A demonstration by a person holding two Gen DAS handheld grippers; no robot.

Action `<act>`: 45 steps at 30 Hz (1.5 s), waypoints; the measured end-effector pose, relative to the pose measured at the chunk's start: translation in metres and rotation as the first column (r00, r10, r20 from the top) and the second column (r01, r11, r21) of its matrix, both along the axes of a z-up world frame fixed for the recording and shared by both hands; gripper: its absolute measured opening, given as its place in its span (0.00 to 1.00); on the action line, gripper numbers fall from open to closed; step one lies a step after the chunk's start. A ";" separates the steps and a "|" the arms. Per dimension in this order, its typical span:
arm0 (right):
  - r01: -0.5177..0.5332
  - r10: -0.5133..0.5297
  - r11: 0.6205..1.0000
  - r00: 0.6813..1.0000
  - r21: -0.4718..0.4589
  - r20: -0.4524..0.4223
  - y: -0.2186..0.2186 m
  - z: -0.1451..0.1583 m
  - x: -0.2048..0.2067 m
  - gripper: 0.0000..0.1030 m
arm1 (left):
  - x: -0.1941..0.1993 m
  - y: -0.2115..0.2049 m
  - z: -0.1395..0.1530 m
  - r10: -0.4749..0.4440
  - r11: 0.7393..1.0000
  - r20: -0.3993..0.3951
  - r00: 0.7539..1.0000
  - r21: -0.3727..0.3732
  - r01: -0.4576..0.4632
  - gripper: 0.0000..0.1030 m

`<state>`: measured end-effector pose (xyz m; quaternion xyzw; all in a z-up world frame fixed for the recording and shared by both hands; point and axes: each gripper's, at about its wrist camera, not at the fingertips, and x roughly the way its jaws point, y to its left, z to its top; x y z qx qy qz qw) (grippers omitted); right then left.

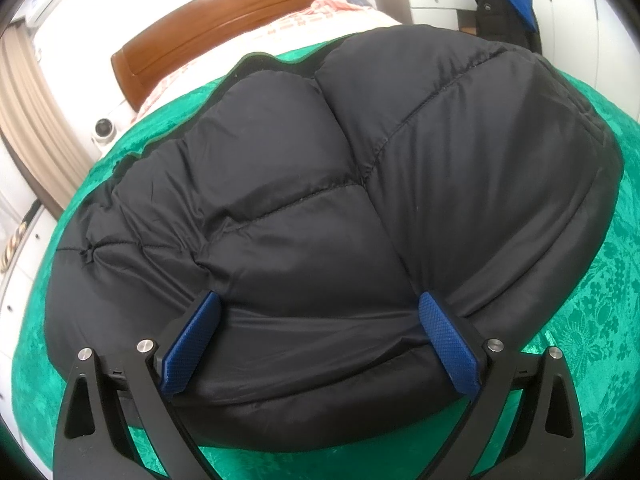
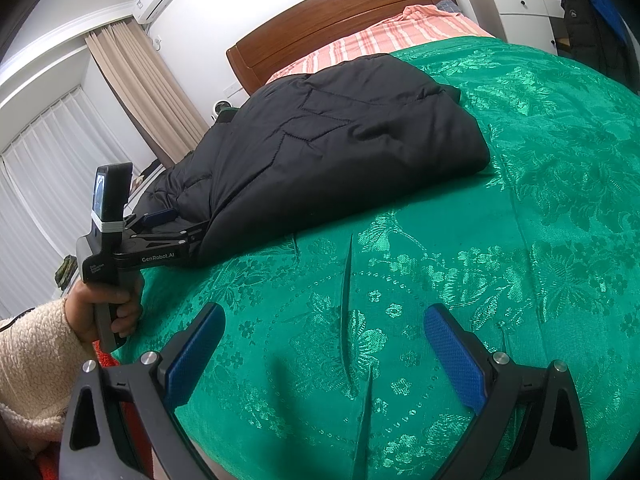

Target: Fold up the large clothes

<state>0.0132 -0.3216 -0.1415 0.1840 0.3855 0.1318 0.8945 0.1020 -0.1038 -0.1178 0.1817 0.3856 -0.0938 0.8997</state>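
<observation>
A black quilted puffer jacket point(image 1: 320, 200) lies folded in a bundle on a green patterned bedspread point(image 1: 592, 280). My left gripper point(image 1: 318, 304) is open, its blue pads pressed against the jacket's near edge on either side of a bulge. In the right wrist view the jacket point(image 2: 328, 160) lies at the far left of the bed, with the left gripper point(image 2: 168, 220) at its near-left end. My right gripper point(image 2: 320, 320) is open and empty, over the bare bedspread point(image 2: 480, 240), well apart from the jacket.
A wooden headboard point(image 2: 340, 12) and a pink striped sheet point(image 2: 380, 36) lie at the bed's far end. A white cabinet point(image 2: 516, 12) with dark and blue clothes point(image 2: 592, 24) stands at the back right. Curtains point(image 2: 148, 92) hang at the left. The bedspread has creases point(image 2: 346, 280).
</observation>
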 end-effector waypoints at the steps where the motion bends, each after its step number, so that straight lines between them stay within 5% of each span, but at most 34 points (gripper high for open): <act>1: 0.000 0.000 1.000 1.000 0.000 0.000 0.000 0.000 0.000 0.96 | 0.000 0.000 0.000 0.000 1.000 0.000 1.000 0.000 0.000 0.97; 19: -0.003 0.003 1.000 1.000 0.005 0.000 0.000 0.000 0.000 0.96 | 0.001 0.001 0.000 -0.006 1.000 -0.007 1.000 -0.003 0.006 0.97; 24: 0.039 -0.039 0.999 0.999 0.013 0.009 -0.010 0.003 -0.005 0.96 | -0.009 0.008 0.014 -0.053 0.999 -0.060 0.997 -0.004 0.053 0.96; 30: 0.155 -0.157 0.979 0.988 0.131 0.001 -0.041 0.007 0.006 0.96 | -0.030 0.025 0.056 -0.146 0.963 -0.025 0.989 -0.235 0.136 0.97; 36: 0.224 -0.217 0.899 0.974 0.376 -0.063 -0.064 0.010 0.057 0.96 | -0.009 -0.010 0.073 -0.284 0.902 0.028 0.959 -0.332 0.277 0.97; 38: 0.233 -0.207 0.861 0.972 0.451 -0.107 -0.063 -0.001 0.077 0.96 | 0.010 -0.018 0.064 -0.284 0.887 -0.008 0.959 -0.381 0.260 0.97; 42: 0.306 -0.262 0.813 0.952 0.496 -0.158 -0.066 -0.025 0.110 0.96 | 0.052 -0.031 0.019 -0.287 0.858 -0.200 0.937 -0.488 0.159 0.98; 45: 0.394 -0.358 0.752 0.917 0.529 -0.175 -0.070 -0.025 0.131 1.00 | 0.053 -0.037 0.010 -0.292 0.857 -0.189 0.937 -0.488 0.169 1.00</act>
